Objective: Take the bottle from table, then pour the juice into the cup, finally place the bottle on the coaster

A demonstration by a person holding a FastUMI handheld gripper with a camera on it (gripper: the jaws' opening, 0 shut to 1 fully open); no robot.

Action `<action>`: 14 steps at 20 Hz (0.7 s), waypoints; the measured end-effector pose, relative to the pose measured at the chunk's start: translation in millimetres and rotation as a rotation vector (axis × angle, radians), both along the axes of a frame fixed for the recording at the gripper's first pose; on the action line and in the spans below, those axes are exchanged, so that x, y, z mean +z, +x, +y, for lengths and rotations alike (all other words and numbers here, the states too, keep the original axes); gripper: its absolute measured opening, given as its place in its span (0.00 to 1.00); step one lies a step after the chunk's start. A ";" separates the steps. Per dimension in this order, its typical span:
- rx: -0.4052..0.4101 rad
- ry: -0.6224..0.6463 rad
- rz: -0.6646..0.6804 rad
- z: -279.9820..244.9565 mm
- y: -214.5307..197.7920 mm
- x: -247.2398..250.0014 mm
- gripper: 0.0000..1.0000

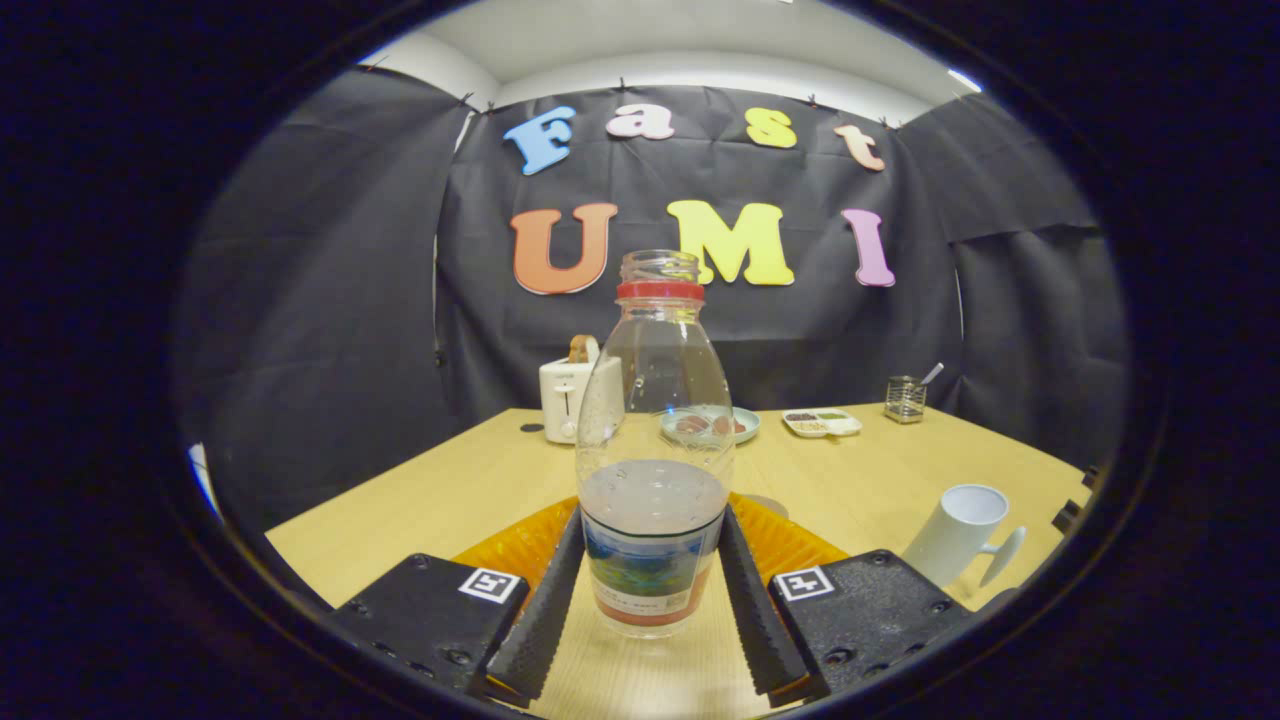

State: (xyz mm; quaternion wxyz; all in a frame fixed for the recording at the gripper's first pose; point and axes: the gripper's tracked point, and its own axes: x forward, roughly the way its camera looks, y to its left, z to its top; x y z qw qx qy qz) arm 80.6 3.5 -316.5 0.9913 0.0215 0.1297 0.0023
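Observation:
A clear plastic bottle (pixel 654 440) with a red neck ring and no cap stands upright between my fingers. Pale juice fills about its lower third, down behind the label. My gripper (pixel 651 528) is shut on the bottle, with both fingers pressed against its lower sides. An orange ribbed coaster (pixel 505 548) lies on the table just behind and beneath the bottle, partly hidden by my fingers. I cannot tell whether the bottle's base rests on anything. A white cup (pixel 958 532) with a handle stands on the table beyond my right finger.
The wooden table (pixel 420 490) carries a white toaster (pixel 565 398) at the back left. A plate of food (pixel 712 424), a small divided dish (pixel 821 422) and a wire holder with a spoon (pixel 905 398) line the far edge.

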 end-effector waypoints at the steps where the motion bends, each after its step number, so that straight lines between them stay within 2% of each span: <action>1: -0.014 0.044 0.000 -8.0 -1.9 5.5 0.77; 6: -0.063 0.255 -0.010 -33.2 -3.6 21.4 0.77; 14: -0.123 0.637 0.020 -54.4 -2.0 9.6 0.76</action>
